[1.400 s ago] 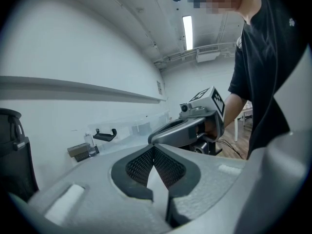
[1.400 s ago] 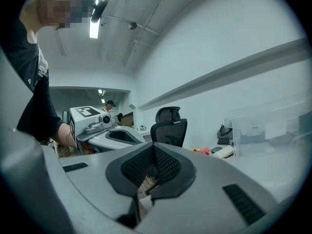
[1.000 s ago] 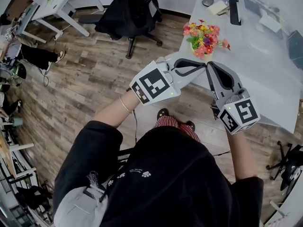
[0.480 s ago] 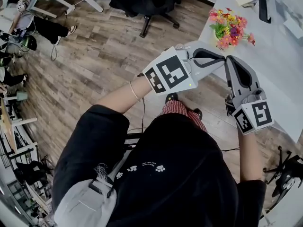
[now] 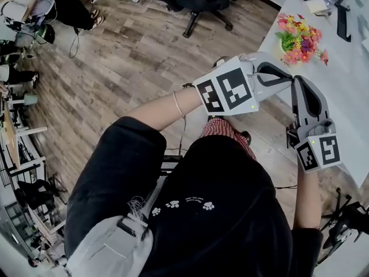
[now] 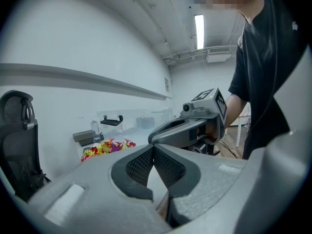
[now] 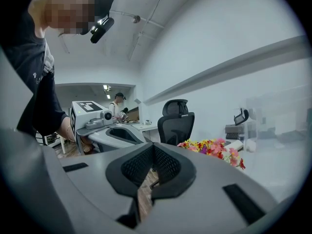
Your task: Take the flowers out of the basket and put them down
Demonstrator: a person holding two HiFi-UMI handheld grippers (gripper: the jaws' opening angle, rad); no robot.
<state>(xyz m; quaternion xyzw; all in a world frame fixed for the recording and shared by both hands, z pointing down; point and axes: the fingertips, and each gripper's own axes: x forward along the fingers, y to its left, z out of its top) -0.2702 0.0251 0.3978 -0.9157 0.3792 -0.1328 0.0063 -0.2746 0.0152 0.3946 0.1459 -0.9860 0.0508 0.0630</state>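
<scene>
bunch of small red, pink and yellow flowers (image 5: pixel 301 39) near the white desk (image 5: pixel 357 85) edge, apart from both grippers. left gripper (image 6: pixel 153 149) and right gripper (image 7: pixel 153 150) clenched, empty. probably light, soft, crushable: best grasped low, on the gathered stems.

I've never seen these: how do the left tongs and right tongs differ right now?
The left tongs lie crosswise, aimed toward the table; the right tongs point straight ahead. The flowers show left of the left tongs' tips, right of the right tongs'. Both are shut and empty.
</scene>
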